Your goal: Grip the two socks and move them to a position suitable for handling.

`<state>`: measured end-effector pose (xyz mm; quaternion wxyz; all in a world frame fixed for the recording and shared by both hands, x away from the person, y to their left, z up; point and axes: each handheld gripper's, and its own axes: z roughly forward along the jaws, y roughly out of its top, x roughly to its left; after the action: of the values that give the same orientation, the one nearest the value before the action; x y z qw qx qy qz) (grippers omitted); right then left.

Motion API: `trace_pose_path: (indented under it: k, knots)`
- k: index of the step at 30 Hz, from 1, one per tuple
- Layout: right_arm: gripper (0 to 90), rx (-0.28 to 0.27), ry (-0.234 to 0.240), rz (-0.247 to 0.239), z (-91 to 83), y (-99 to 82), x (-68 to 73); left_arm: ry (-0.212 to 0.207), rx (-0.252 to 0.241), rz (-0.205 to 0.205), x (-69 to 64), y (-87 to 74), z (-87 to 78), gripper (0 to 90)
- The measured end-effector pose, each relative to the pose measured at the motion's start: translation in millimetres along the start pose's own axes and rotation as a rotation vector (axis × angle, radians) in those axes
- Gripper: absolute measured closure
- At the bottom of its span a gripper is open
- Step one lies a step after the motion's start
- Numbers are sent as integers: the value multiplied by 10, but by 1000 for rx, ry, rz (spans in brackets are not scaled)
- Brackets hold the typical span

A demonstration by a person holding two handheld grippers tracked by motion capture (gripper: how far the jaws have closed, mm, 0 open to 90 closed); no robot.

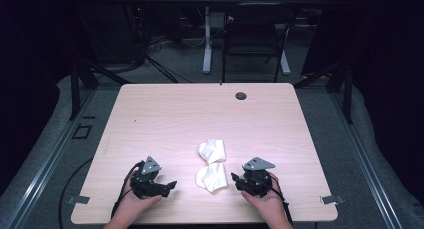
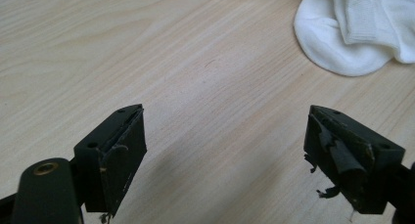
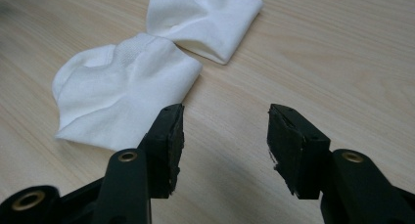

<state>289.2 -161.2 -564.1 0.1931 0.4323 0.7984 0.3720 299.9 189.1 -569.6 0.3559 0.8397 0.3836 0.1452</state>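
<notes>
We rest both grippers on the table, left gripper and right gripper gaping empty either side of the two white socks, ready to reach the nearer one.

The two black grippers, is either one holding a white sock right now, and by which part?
Nothing is held. The left gripper and right gripper both stand open over bare table; the two white fabric socks lie untouched between them.
</notes>
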Motion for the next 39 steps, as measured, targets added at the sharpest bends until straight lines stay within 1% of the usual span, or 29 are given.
trace_pose_path:
  k: [1, 3, 5, 7, 9, 11, 13, 14, 15, 16, 17, 18, 19, 21, 22, 23, 24, 25, 26, 28, 29, 31, 32, 33, 35, 36, 37, 39]
  knots:
    - [492, 4, 9, 8, 1, 7, 8, 1, -6, 0, -4, 0, -3, 179]
    - [498, 4, 8, 11, -5, 12, 16, 0, -7, 1, -3, 4, -11, 187]
    - [511, 1, 12, 19, -3, 13, 25, 4, -12, -2, -3, 7, -16, 215]
    - [523, -2, 17, 22, -4, 15, 30, 4, -15, -3, -3, 8, -17, 219]
    - [539, -2, 28, 28, -8, 21, 42, 2, -24, -4, -11, 8, -24, 276]
    - [554, -4, 27, 27, -10, 27, 51, 13, -32, 3, -26, 6, -29, 315]
    - [586, -9, 31, 25, -18, 45, 76, 13, -37, -2, -41, 7, -30, 368]
    - [586, -9, 31, 25, -18, 45, 76, 13, -37, -2, -41, 7, -30, 385]
    - [608, -10, 41, 16, -23, 59, 92, 11, -39, -3, -44, 6, -28, 400]
    - [608, -10, 41, 16, -23, 59, 92, 3, -40, 2, -45, 5, -24, 400]
    - [628, -17, 50, 10, -20, 73, 119, 0, -41, 5, -46, 4, -21, 433]
    - [628, -17, 50, 10, -20, 73, 119, -7, -50, -1, -58, 0, -11, 433]
    - [637, -15, 57, 7, -20, 80, 140, -10, -60, 4, -64, -3, -2, 444]
    - [654, -19, 74, 2, -2, 87, 177, -18, -58, 8, -71, 1, 5, 458]
    - [661, -14, 76, -7, 3, 93, 191, -21, -59, 0, -82, 3, 12, 459]
    - [684, -10, 82, -13, 26, 102, 230, -26, -60, 13, -94, 10, 21, 465]
    - [684, -10, 82, -13, 26, 102, 230, -26, -60, 13, -94, 10, 21, 471]
    - [698, 3, 82, -23, 35, 107, 248, -31, -61, 8, -108, 12, 24, 471]
    - [710, 1, 89, -25, 60, 106, 268, -34, -61, 15, -113, 15, 28, 479]
    - [737, 23, 86, -47, 95, 107, 293, -36, -54, 12, -133, 17, 39, 485]
    - [763, 42, 85, -59, 127, 105, 307, -37, -49, 13, -141, 17, 46, 485]
    - [770, 39, 88, -50, 145, 102, 315, -22, -44, 23, -155, 18, 53, 486]
    - [777, 42, 89, -59, 158, 107, 312, -18, -44, 22, -161, 18, 54, 488]
    - [779, 48, 86, -57, 180, 117, 327, -24, -44, 22, -166, 21, 51, 525]
    - [781, 57, 82, -60, 191, 127, 332, -28, -46, 14, -173, 22, 52, 532]
    - [784, 60, 82, -66, 204, 136, 332, -30, -45, 17, -173, 23, 51, 538]
    - [794, 70, 84, -68, 227, 152, 335, -39, -40, 16, -177, 23, 51, 549]
    - [800, 72, 86, -70, 242, 157, 335, -41, -43, 10, -183, 21, 49, 550]
